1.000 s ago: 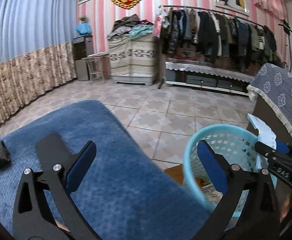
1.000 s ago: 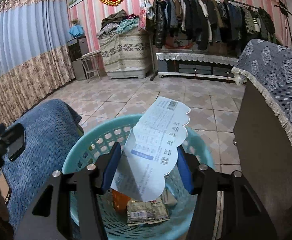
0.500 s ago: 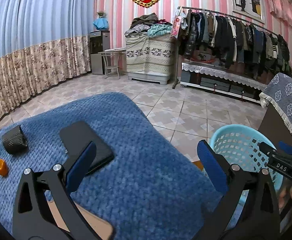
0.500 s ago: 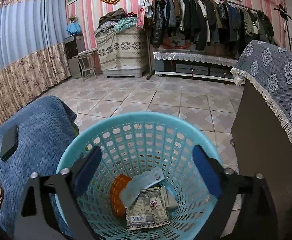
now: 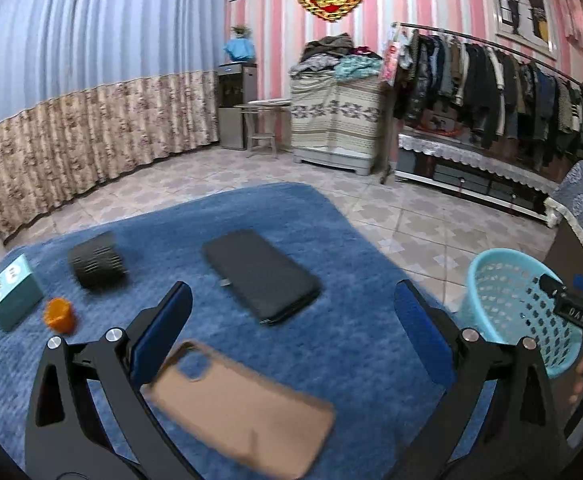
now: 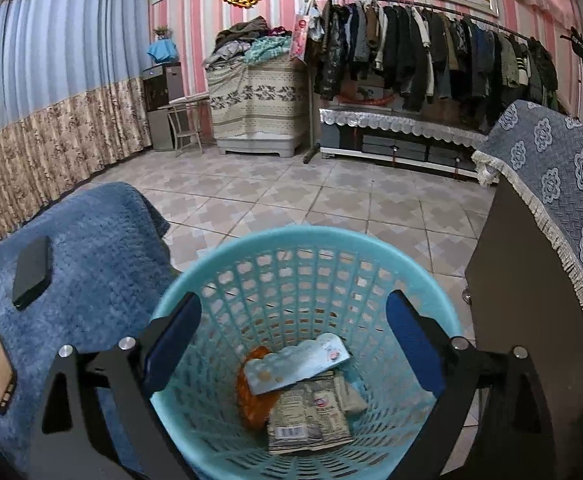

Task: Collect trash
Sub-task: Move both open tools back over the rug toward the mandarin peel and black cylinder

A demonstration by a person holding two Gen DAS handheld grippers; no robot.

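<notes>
A blue knitted blanket covers the surface below the left gripper, whose jaws are spread wide and empty, a tan phone case lying between them. The right gripper, also wide open and empty, hovers over the turquoise laundry basket; a paper card and snack wrapper lie inside.

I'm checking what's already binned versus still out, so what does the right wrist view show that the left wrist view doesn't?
Only the right wrist view looks down into the teal basket: a pale blue paper card lies on a printed wrapper beside something orange.

Only the left wrist view shows the small orange cap, the teal box and the whole dark ridged object on the blue blanket.

Both show the basket, blanket, black phone and tan phone case. Both grippers, left and right, are open and empty.
</notes>
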